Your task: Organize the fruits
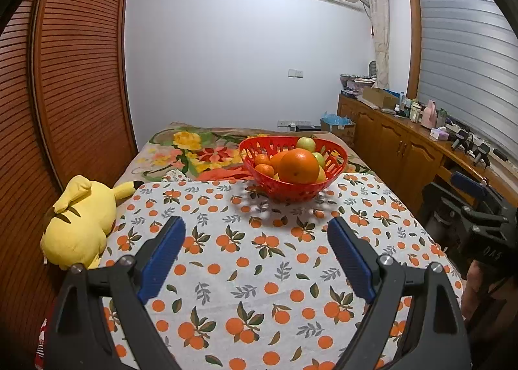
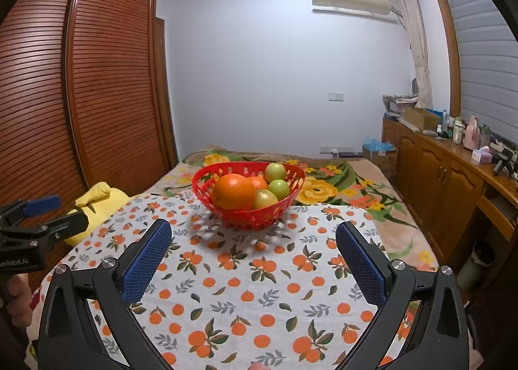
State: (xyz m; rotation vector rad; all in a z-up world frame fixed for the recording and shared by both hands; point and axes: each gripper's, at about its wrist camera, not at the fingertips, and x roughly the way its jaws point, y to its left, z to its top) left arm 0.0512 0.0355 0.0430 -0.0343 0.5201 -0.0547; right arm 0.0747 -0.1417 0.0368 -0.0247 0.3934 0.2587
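A red basket (image 1: 288,190) (image 2: 252,218) stands at the far edge of the orange-print cloth. It holds a big orange (image 1: 298,165) (image 2: 233,192), small tangerines (image 1: 264,169) and green apples (image 1: 306,144) (image 2: 279,188). My left gripper (image 1: 255,230) is open and empty, short of the basket. My right gripper (image 2: 254,234) is open and empty, also short of the basket. Each gripper shows at the edge of the other's view: the right one (image 1: 479,205) and the left one (image 2: 35,218).
A yellow plush toy (image 1: 81,224) (image 2: 97,201) lies at the cloth's left edge. A floral blanket (image 1: 200,150) lies behind the basket. A wooden wardrobe (image 1: 81,78) stands left. A cluttered wooden sideboard (image 2: 453,169) runs along the right.
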